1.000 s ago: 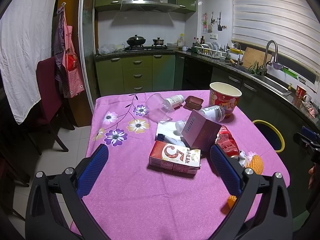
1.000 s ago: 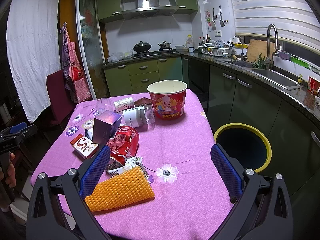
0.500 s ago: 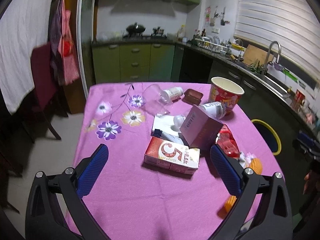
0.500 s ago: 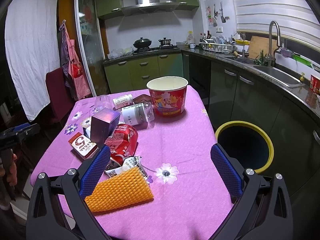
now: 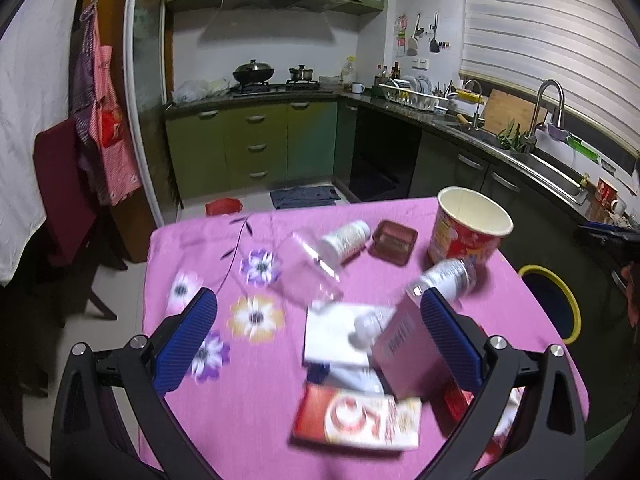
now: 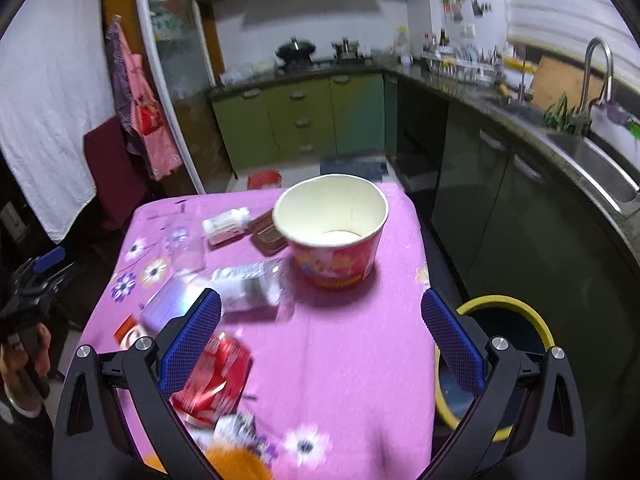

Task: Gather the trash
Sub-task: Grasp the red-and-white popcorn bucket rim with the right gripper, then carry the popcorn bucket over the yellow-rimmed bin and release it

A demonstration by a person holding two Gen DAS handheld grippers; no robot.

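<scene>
Trash lies on a pink flowered tablecloth (image 5: 208, 272). In the left wrist view I see a red-and-white carton (image 5: 356, 420), a purple box (image 5: 408, 356), a clear cup on its side (image 5: 306, 276), two plastic bottles (image 5: 344, 240) (image 5: 448, 278), a brown tray (image 5: 394, 242) and a red paper bucket (image 5: 468, 236). My left gripper (image 5: 318, 342) is open above the pile. My right gripper (image 6: 320, 340) is open over the table, near the bucket (image 6: 334, 236) and a crushed red can (image 6: 212, 380). A yellow-rimmed bin (image 6: 500, 312) stands right of the table.
Green kitchen cabinets (image 5: 256, 152) and a counter with a sink (image 5: 548, 168) run behind and to the right. A dark red chair (image 5: 60, 196) stands left of the table. An orange mesh item (image 6: 236, 462) lies at the table's near edge.
Both grippers have moved forward and higher over the table. The left one now hovers over the carton and purple box; the right one is nearer the bucket. Both stayed open.
</scene>
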